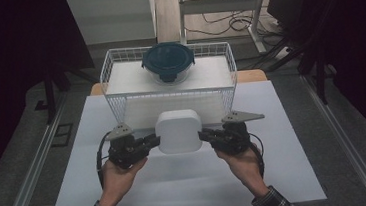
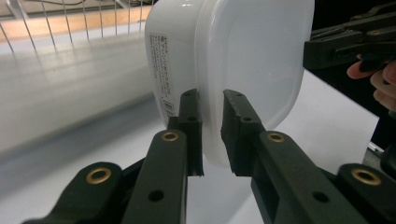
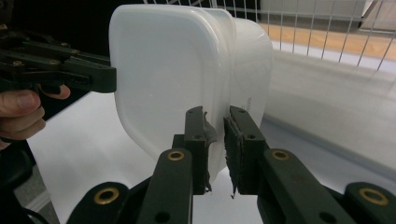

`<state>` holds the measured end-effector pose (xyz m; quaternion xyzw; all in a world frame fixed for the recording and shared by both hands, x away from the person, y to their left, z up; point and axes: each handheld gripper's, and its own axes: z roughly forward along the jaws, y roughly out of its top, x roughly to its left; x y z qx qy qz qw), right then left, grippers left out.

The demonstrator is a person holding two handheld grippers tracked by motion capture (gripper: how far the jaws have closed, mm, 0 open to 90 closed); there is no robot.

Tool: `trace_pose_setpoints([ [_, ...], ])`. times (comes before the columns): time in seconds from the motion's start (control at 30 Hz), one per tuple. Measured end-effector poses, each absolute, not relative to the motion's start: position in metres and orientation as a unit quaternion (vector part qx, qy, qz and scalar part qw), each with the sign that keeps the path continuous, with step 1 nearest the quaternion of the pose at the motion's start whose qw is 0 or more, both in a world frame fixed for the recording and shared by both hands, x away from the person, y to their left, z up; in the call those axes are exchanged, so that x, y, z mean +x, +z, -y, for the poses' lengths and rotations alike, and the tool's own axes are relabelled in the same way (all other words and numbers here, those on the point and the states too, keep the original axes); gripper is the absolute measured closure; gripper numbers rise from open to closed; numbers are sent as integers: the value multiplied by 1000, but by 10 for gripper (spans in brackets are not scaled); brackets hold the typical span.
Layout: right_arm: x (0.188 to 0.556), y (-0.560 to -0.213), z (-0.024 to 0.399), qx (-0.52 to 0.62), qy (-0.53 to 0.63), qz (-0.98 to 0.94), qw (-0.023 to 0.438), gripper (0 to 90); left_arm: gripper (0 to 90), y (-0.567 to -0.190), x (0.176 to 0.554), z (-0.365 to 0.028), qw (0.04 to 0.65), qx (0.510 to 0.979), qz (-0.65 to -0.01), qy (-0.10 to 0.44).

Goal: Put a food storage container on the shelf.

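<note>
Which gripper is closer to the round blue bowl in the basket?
Right, slightly. The blue-lidded bowl sits at the basket's far side, just left of centre. The right gripper and left gripper both clamp the white container in front of the basket.

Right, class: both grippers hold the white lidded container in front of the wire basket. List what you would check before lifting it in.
1. Left gripper clamped on the white container's rim: ok.
2. Right gripper clamped on the opposite rim: ok.
3. Lid seated on the white container: cannot tell.
4. Free floor space in the wire basket in front of the dark-lidded round container: ok.
5. White container high enough to clear the basket's front rim: cannot tell.
</note>
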<state>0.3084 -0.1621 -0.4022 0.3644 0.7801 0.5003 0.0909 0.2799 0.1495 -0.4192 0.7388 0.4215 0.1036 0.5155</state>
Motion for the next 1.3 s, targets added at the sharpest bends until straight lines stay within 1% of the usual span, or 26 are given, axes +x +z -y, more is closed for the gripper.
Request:
trace_pose_setpoints([
  [0.23, 321, -377, 161, 360, 509, -776, 96, 785, 788, -390, 290, -150, 519, 737, -417, 121],
  [0.5, 328, -338, 157, 349, 521, -772, 104, 785, 788, -354, 295, -155, 532, 728, -411, 134],
  [0.73, 340, -302, 150, 344, 530, -768, 111, 786, 788, -318, 310, -163, 537, 726, -409, 135],
  [0.9, 355, -277, 143, 343, 537, -763, 110, 786, 788, -292, 325, -171, 538, 725, -408, 135],
  [1.07, 373, -254, 133, 346, 541, -759, 112, 786, 786, -267, 349, -181, 537, 724, -412, 133],
  [1.3, 402, -237, 121, 363, 537, -752, 122, 784, 781, -254, 383, -187, 533, 720, -427, 125],
])
